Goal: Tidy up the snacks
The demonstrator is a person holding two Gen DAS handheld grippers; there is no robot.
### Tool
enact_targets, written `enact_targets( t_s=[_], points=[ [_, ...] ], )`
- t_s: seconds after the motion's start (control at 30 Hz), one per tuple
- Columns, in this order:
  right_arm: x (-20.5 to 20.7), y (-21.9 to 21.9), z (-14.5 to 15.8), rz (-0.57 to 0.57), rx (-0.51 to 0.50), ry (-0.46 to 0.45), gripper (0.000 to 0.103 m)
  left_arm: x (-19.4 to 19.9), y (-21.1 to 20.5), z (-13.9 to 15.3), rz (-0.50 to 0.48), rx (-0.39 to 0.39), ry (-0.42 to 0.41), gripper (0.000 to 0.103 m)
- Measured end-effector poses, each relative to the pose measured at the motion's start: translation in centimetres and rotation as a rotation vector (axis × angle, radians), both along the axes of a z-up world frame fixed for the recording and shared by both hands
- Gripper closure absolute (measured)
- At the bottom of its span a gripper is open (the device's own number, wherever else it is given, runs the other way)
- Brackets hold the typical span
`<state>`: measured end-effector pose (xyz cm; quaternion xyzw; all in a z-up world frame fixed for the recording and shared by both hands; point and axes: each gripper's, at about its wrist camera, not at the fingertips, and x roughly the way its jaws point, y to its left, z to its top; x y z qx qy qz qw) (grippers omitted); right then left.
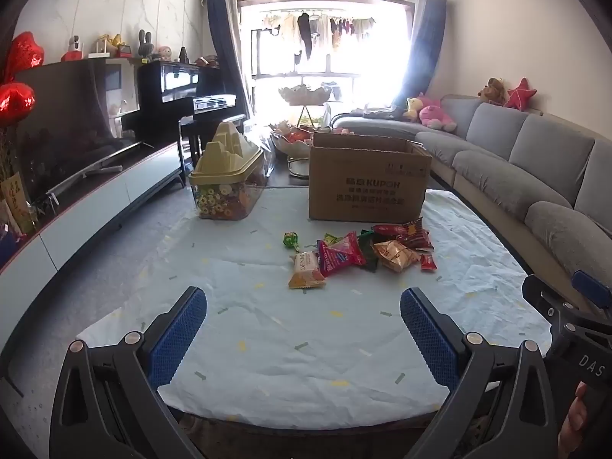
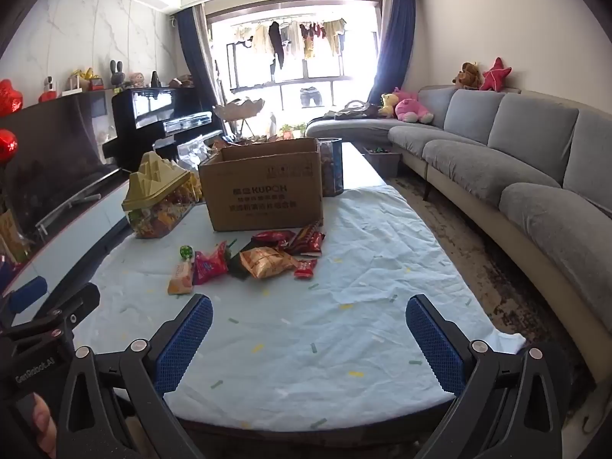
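Holding both grippers low over the near edge of the table, I see each pair of blue ribbed pads spread wide with nothing between them. My left gripper (image 1: 303, 338) hovers above the pale blue patterned tablecloth (image 1: 267, 344), and my right gripper (image 2: 309, 342) sits just beside it at the same height, its fingers also fully apart and empty; from the left wrist view the right tool's black body shows at the far right edge.

Ahead of both sets of fingers, well apart from them, lies the loose pile of wrapped snacks (image 1: 363, 254) in the middle of the cloth. At its near left is a cream and orange biscuit packet (image 1: 307, 271), touching a pink-red foil pouch (image 1: 340, 253). A crinkled golden-orange snack bag (image 2: 267, 262) lies towards the right of the pile, with a small red candy wrapper (image 2: 305, 269) just beside it and dark red packets (image 2: 306, 241) behind. A green wrapped lollipop (image 1: 290, 239) rests a little to the left of the pile.

Behind the pile stands an open brown cardboard box (image 1: 367, 183) with printed lettering. To its left sits a clear plastic candy container with a yellow mountain-shaped lid (image 1: 227, 176), filled with colourful sweets. A grey sectional sofa (image 2: 516, 160) runs along the right.
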<state>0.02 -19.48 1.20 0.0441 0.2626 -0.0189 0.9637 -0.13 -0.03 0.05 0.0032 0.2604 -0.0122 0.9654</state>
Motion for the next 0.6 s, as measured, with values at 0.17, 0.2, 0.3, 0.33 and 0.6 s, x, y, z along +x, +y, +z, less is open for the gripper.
enact_targets(
  t_s=[0.17, 0.2, 0.3, 0.33, 0.6],
  points=[
    [-0.1, 0.0, 0.0, 0.003, 0.01, 0.005, 0.001, 0.3, 0.8, 0.4, -0.002, 0.003, 0.004, 0.0],
    [-0.1, 0.0, 0.0, 0.003, 0.009, 0.005, 0.001, 0.2, 0.9, 0.4, -0.003, 0.003, -0.003, 0.0],
    [-0.1, 0.3, 0.0, 0.002, -0.001, 0.003, 0.001, -0.1, 0.8, 0.4, 0.008, 0.015, -0.02, 0.0],
    [-0.1, 0.2, 0.0, 0.002, 0.002, 0.004, 0.001, -0.5, 0.2, 0.5, 0.02, 0.016, -0.027, 0.0],
    [-0.2, -0.2, 0.1, 0.002, 0.004, 0.002, 0.001, -0.8, 0.2, 0.8, 0.014, 0.012, -0.038, 0.0]
  ],
)
